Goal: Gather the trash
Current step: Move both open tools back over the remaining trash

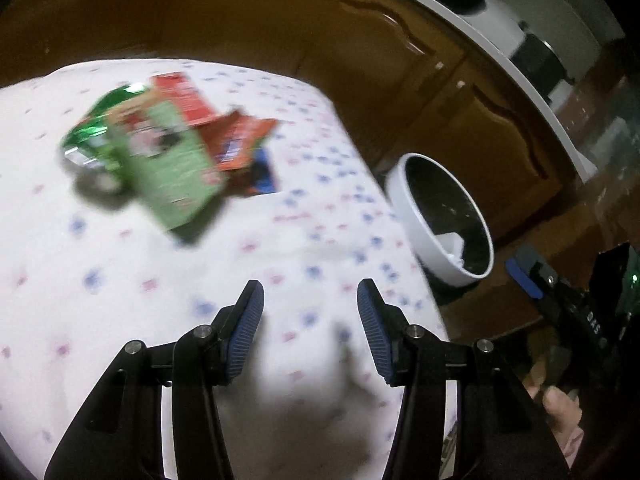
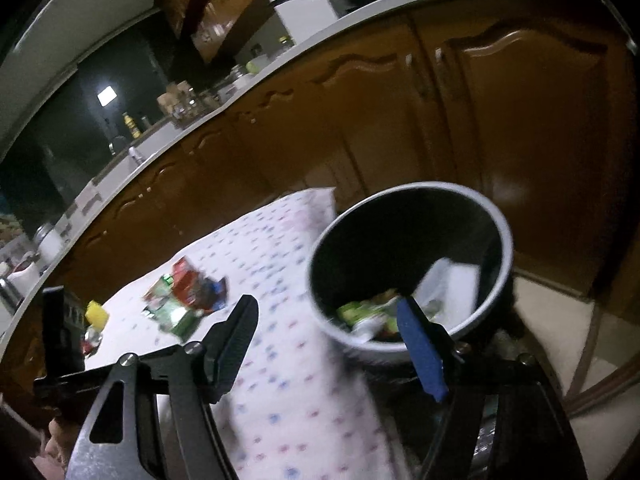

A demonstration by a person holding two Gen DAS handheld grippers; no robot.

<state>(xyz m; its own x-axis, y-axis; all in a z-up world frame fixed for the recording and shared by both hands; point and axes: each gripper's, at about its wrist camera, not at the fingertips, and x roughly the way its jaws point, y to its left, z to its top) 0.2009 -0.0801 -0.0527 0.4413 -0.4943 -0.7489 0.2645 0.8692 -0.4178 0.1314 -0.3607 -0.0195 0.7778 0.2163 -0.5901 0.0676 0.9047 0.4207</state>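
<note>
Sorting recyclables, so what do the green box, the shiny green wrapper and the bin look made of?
Green box: likely matte printed cardboard, with flat panels and straight edges. Shiny green wrapper: probably foil or metallised plastic, crinkled and glinting. Bin: seemingly smooth white plastic, dark inside.

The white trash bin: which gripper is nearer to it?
Right. The right gripper hangs open at the white trash bin rim; the left gripper is over the tablecloth, bin off to its right.

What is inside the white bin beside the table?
The bin holds a green-and-white wrapper and a white piece against its dark lining. The right gripper finger covers part; anything beneath is hidden.
</note>
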